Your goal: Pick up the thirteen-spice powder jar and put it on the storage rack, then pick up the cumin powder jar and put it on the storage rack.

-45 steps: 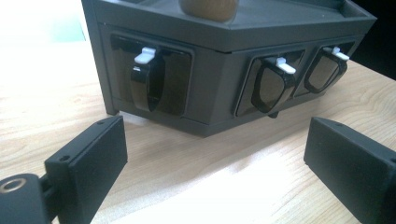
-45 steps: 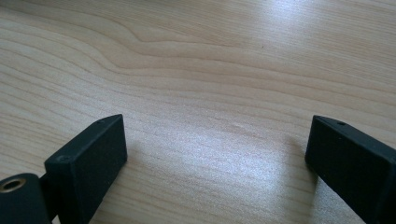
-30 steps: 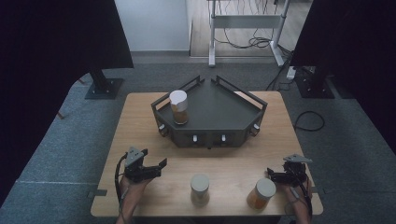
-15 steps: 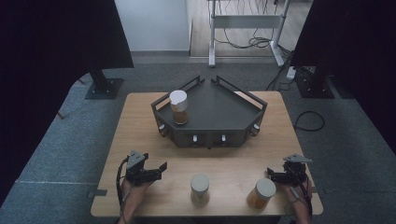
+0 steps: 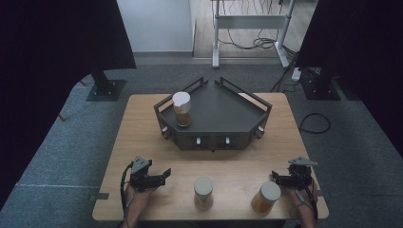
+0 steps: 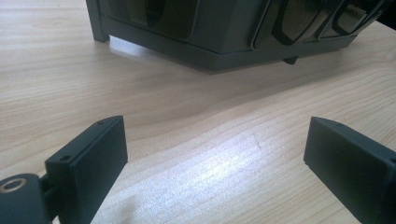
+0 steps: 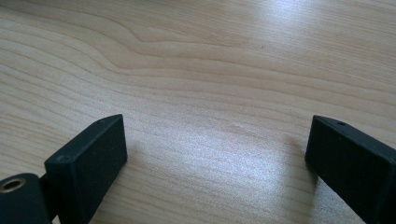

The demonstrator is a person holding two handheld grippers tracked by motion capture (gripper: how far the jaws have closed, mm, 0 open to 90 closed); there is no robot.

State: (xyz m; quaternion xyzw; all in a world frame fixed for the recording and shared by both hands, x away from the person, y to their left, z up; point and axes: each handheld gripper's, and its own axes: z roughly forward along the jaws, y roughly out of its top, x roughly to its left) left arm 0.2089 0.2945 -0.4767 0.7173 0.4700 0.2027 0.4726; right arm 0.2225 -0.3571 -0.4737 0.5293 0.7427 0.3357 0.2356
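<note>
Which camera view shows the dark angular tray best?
The high view: the dark angular tray appears whole on the table, a white-lidded jar standing at its left side. The left gripper view gives its lower front wall, close up. The right gripper view looks at bare wood.

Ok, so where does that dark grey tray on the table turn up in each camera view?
High view: the dark tray sits at the middle of the picture, on the far half of the table.
Left gripper view: the tray's front wall runs along the top edge.
Right gripper view: the camera faces plain table wood.
Shared landmark: the table's pale wood grain.
</note>
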